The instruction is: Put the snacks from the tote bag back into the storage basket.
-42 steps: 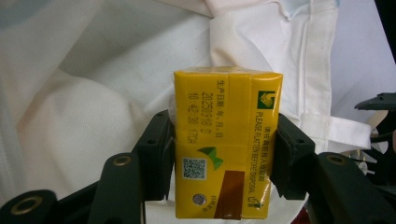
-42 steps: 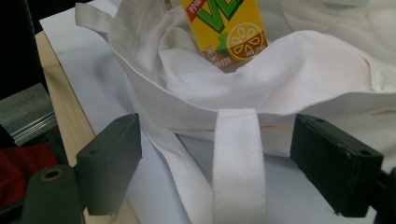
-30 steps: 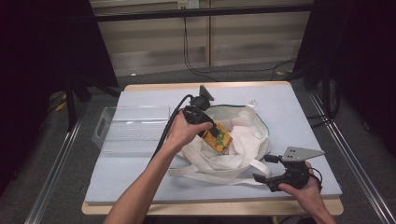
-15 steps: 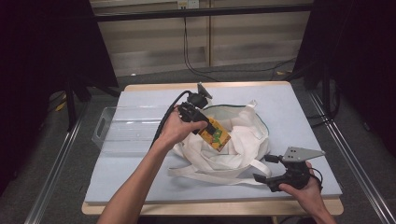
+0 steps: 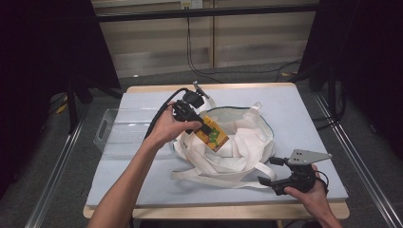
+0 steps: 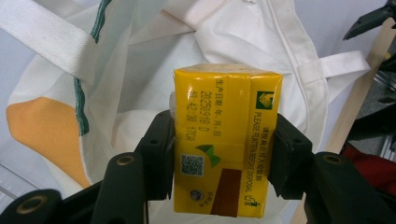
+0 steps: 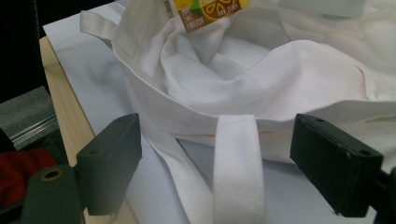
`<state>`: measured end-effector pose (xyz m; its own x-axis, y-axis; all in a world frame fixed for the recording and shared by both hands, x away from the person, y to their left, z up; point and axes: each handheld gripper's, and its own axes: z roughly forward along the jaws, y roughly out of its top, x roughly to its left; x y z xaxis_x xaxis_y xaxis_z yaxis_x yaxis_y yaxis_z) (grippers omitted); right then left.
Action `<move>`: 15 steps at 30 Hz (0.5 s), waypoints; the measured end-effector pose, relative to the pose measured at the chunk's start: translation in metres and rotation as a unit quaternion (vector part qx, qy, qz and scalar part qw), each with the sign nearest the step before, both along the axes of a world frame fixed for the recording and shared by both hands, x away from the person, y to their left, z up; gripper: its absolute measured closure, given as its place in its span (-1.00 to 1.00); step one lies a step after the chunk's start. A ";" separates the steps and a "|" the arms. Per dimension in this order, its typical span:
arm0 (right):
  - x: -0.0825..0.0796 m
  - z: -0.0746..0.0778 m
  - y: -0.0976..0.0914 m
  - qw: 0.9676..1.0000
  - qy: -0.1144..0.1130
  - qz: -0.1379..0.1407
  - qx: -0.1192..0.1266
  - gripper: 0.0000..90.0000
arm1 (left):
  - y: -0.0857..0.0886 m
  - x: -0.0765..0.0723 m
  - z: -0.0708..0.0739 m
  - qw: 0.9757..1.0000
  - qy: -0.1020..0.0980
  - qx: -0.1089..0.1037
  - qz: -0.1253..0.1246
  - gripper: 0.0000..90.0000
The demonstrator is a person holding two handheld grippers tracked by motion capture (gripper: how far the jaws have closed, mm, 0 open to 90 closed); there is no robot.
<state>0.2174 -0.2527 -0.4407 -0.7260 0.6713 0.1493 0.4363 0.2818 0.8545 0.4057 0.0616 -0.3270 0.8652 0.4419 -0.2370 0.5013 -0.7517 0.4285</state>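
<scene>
The left gripper (image 5: 202,124) holds a yellow drink carton (image 5: 213,136) clamped between its jaws, gripped across the narrow sides — the carton hangs over the open mouth of the white tote bag (image 5: 242,142), which lies slumped on the bench (image 5: 304,114). Seen from above, the carton's long axis runs on from the jaws, slanting down toward the bag's hollow and toward the person. The right gripper (image 5: 278,178) sits at the bag's near edge, jaws spread wide with a white strap (image 7: 238,154) lying between them, ungripped. The left is plainly nearer the opening. A clear plastic bin (image 5: 119,130) stands left of the bag.
</scene>
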 end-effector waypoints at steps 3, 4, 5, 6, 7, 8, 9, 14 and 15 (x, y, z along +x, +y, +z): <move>0.000 0.000 0.000 1.000 0.000 0.001 0.001 -0.63 | 0.003 0.000 0.001 1.000 -0.005 0.000 -0.012 0.11; 0.000 0.000 0.000 1.000 0.000 0.002 0.001 -0.63 | 0.004 0.000 0.001 1.000 -0.005 0.002 -0.013 0.11; 0.000 0.000 0.000 1.000 -0.001 0.001 0.000 -0.63 | 0.004 0.000 0.002 1.000 -0.005 0.007 -0.019 0.11; 0.000 0.000 0.000 1.000 -0.001 0.002 0.000 -0.63 | 0.005 0.001 0.002 1.000 -0.009 0.011 -0.022 0.11; 0.000 0.000 0.000 1.000 0.000 0.002 0.000 -0.63 | 0.006 0.000 0.002 1.000 -0.014 0.010 -0.023 0.11; 0.000 0.000 0.000 1.000 -0.002 0.001 0.001 -0.63 | 0.006 0.001 0.003 1.000 -0.015 0.013 -0.023 0.11; 0.000 0.000 0.000 1.000 -0.002 0.002 0.001 -0.63 | 0.007 0.000 0.003 1.000 -0.015 0.014 -0.022 0.11; 0.000 0.000 0.000 1.000 -0.002 0.002 0.001 -0.64 | 0.013 0.002 0.006 0.999 -0.027 0.018 -0.036 0.11; 0.000 -0.001 0.000 1.000 -0.001 0.004 0.000 -0.64 | 0.014 0.002 0.007 0.999 -0.024 0.022 -0.034 0.11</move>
<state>0.2173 -0.2525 -0.4412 -0.7322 0.6649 0.1478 0.4315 0.2849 0.8560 0.4077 0.0757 -0.3201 0.9038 0.3904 -0.1754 0.4275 -0.8024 0.4165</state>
